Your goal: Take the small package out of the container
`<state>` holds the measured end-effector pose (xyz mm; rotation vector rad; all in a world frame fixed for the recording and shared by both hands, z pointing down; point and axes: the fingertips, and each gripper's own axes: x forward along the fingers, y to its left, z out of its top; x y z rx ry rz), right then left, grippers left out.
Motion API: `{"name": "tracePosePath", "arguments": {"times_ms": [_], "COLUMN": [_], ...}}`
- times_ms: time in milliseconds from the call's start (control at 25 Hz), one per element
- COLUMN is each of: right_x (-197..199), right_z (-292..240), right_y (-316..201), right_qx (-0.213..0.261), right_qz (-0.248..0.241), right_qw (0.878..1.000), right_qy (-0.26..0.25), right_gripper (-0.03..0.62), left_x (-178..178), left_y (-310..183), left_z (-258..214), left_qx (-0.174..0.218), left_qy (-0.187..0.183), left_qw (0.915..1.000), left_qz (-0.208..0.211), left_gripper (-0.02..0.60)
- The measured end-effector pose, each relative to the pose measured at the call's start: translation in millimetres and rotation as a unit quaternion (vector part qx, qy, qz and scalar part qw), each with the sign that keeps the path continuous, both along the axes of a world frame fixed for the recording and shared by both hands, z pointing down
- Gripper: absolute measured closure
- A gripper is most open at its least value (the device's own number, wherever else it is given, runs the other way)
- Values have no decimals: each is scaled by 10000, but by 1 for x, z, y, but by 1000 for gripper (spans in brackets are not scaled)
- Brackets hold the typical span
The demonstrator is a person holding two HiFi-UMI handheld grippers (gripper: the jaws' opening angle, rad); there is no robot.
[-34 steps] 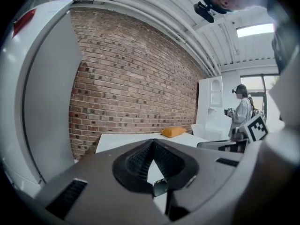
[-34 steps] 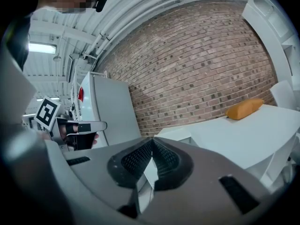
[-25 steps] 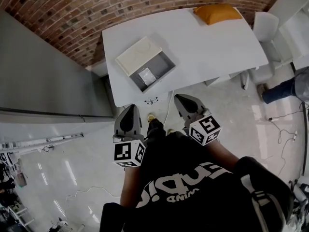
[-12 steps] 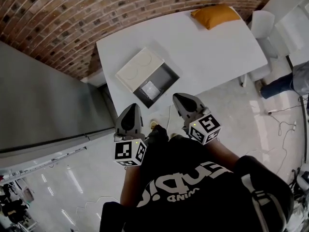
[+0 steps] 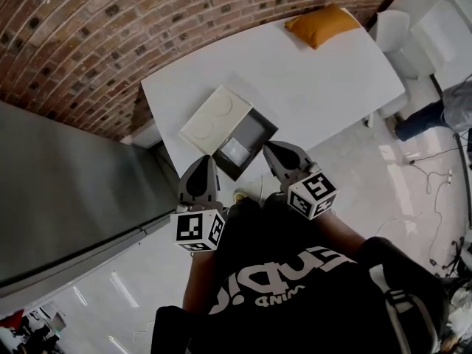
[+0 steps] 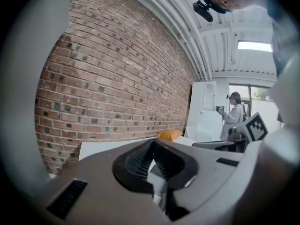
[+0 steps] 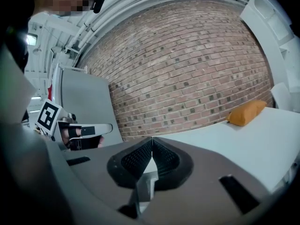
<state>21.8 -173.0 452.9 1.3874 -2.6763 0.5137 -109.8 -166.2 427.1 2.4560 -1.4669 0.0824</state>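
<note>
The small package, pale and near-square, lay flat in the grey container at frame centre, edges diagonal, no clear long axis. The left tool and right tool were closed, empty.

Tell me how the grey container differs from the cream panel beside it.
The grey container is dark and walled, holding a small package; the cream panel is pale, flat and bare. The container lies nearer the table's front edge. Both are rectangular and lie side by side.
</note>
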Motion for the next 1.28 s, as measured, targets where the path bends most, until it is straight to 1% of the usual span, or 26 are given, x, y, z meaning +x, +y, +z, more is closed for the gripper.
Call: {"name": "tracePosePath", "arguments": {"times_ms": [240, 440, 800, 960, 1120, 1200, 1280], "right_x": [10, 14, -5, -3, -4, -6, -8], "right_z": [-5, -8, -15, -18, -15, -14, -13], "right_y": [-16, -29, -42, -46, -47, -47, -47], "right_qx": [51, 48, 201, 250, 184, 162, 137], "right_qz": [-23, -224, -652, -658, -688, -737, -807], "right_qw": [9999, 9996, 9975, 9973, 9973, 9970, 9965], "right_qy": [97, 181, 177, 196, 166, 161, 158], "right_gripper": [595, 595, 594, 594, 592, 578, 541], "left_x": [7, 11, 12, 13, 12, 10, 9], "left_y": [-18, -23, -28, -29, -30, -30, -31], "left_z": [-3, -11, -10, -9, -9, -10, -11], "left_qx": [14, 56, 137, 129, 117, 125, 129], "left_qy": [7, 6, 12, 37, 34, 30, 20], "left_qw": [10000, 9996, 9986, 9983, 9981, 9980, 9979], "left_qz": [-69, -277, -509, -569, -603, -622, -636], "left_gripper": [575, 575, 575, 575, 575, 575, 575]}}
